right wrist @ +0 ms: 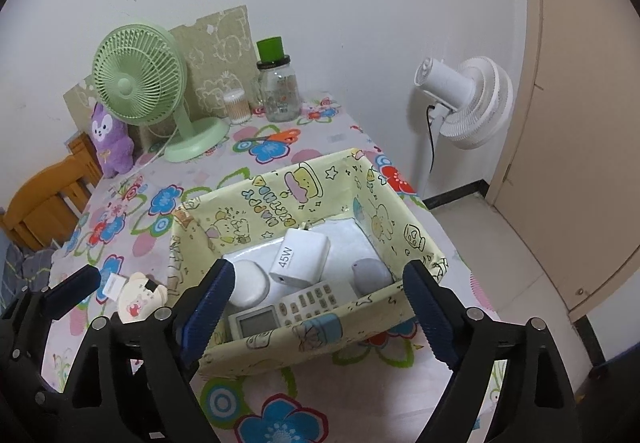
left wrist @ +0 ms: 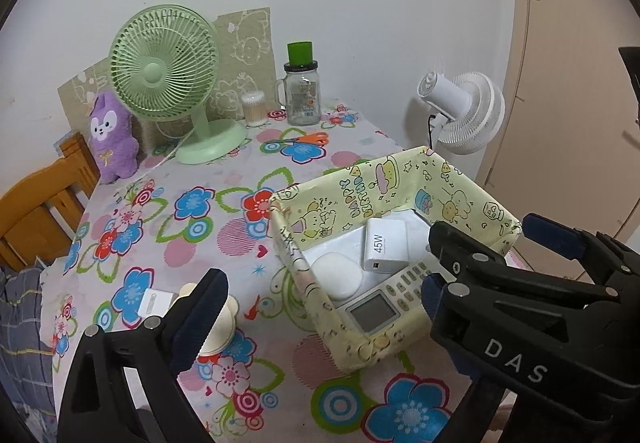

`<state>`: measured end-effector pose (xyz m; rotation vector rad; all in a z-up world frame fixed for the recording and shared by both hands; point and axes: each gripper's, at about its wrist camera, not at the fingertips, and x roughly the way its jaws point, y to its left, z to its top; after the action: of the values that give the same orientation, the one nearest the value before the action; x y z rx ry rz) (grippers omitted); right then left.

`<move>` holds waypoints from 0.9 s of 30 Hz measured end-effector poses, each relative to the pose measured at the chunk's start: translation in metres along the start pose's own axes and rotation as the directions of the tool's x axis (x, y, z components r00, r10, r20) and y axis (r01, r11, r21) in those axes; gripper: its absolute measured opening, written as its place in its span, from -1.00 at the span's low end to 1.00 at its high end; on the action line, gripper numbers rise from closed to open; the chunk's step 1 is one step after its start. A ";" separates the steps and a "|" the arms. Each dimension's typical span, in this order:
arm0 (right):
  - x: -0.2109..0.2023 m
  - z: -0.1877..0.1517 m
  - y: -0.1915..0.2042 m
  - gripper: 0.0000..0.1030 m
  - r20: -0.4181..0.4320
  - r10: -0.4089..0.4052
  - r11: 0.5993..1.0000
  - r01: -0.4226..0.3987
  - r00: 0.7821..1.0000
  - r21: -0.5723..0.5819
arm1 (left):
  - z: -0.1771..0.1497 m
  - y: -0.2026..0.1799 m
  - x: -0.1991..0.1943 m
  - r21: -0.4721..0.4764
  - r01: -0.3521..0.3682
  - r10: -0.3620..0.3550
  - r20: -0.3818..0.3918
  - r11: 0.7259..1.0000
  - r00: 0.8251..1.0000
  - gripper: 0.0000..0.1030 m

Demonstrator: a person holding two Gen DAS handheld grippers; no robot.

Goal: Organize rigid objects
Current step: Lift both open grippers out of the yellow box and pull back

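A yellow cartoon-print box [left wrist: 400,165] [right wrist: 280,173] stands on the flowered tablecloth. Inside it lie a white 45W charger [left wrist: 384,245] [right wrist: 298,257], a white oval case [left wrist: 338,275] [right wrist: 250,283], a remote control [left wrist: 384,303] [right wrist: 296,307] and a grey egg-shaped thing [right wrist: 370,275]. My right gripper [right wrist: 320,275] [left wrist: 486,229] is open above the box's near wall, holding nothing. My left gripper [left wrist: 316,295] is open at the box's left side and also holds nothing. By its left finger, outside the box, lie a cream bear-shaped item [left wrist: 224,319] [right wrist: 140,297] and a small white flat piece [left wrist: 154,301] [right wrist: 114,285].
At the back of the table stand a green desk fan [left wrist: 166,63], a purple plush [left wrist: 112,137], a cotton-swab tub [left wrist: 255,107] and a glass jar [left wrist: 303,91]. Orange scissors [left wrist: 308,139] lie nearby. A white floor fan [right wrist: 468,103] stands right of the table and a wooden chair [left wrist: 40,207] left.
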<state>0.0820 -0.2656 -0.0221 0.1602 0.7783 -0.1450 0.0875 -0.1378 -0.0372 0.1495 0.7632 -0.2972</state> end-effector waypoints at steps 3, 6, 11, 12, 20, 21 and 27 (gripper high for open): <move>-0.007 -0.002 0.004 0.78 0.018 -0.003 1.000 0.003 1.000 -0.007 | -0.003 0.004 -0.007 -0.002 -0.002 0.002 0.011 1.000 1.000 0.95; -0.013 -0.005 0.009 0.81 0.028 0.001 1.000 0.000 1.000 -0.017 | -0.006 0.007 -0.012 -0.004 -0.010 0.010 0.018 1.000 1.000 0.95; -0.022 -0.009 0.018 0.84 0.049 0.001 0.999 0.001 0.999 -0.033 | -0.010 0.013 -0.021 -0.006 -0.014 0.014 0.030 1.000 0.999 0.96; -0.024 -0.010 0.020 0.85 0.052 0.001 0.999 0.001 0.999 -0.035 | -0.011 0.015 -0.023 -0.007 -0.013 0.014 0.033 1.000 0.999 0.96; -0.037 -0.016 0.036 0.90 0.076 0.003 0.998 0.002 0.997 -0.059 | -0.019 0.027 -0.035 -0.012 -0.022 0.023 0.049 1.000 0.999 0.98; -0.038 -0.017 0.038 0.90 0.079 0.002 0.998 0.003 0.997 -0.062 | -0.020 0.029 -0.036 -0.013 -0.023 0.023 0.050 1.000 0.998 0.98; -0.046 -0.022 0.049 0.92 0.089 0.009 0.997 -0.003 0.996 -0.072 | -0.026 0.038 -0.045 -0.023 -0.030 0.031 0.063 0.999 0.998 0.99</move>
<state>0.0445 -0.2107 -0.0006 0.0874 0.6931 -0.1173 0.0520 -0.0865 -0.0232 0.1306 0.7009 -0.2632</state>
